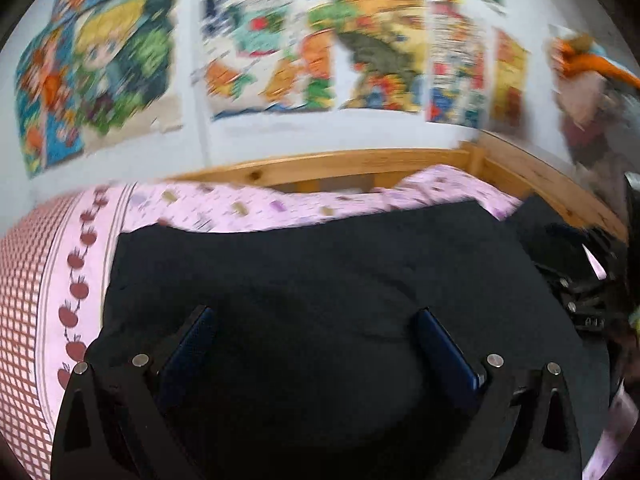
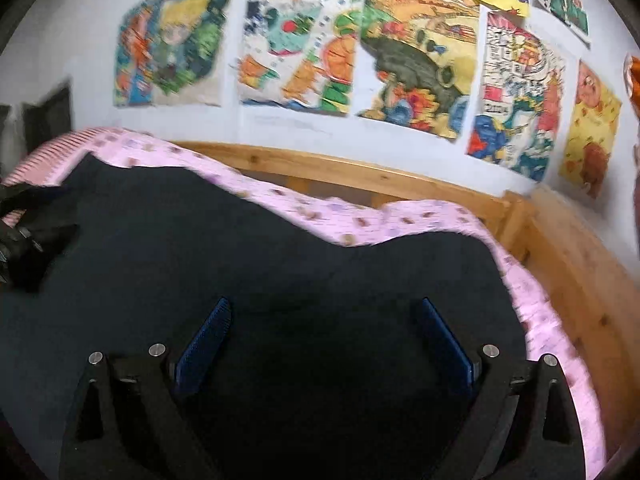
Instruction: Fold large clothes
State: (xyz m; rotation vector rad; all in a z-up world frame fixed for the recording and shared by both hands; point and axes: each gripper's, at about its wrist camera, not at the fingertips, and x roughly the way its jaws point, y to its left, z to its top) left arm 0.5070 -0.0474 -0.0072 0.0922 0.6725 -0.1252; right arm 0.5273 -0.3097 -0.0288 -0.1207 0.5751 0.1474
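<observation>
A large black garment (image 1: 304, 276) lies spread flat on a pink bedsheet (image 1: 240, 208). My left gripper (image 1: 316, 316) is open and empty, its blue-padded fingers (image 1: 444, 348) wide apart above the cloth. In the right wrist view the same black garment (image 2: 248, 256) covers most of the bed. My right gripper (image 2: 324, 308) is open and empty above it. The left gripper (image 2: 24, 224) shows at that view's left edge, and the right gripper (image 1: 588, 292) at the left wrist view's right edge.
A wooden bed frame (image 2: 400, 184) runs along the far side and the right. A wall with colourful posters (image 2: 420, 56) stands behind it. A pink pillow with apple print (image 1: 60, 280) lies at the left.
</observation>
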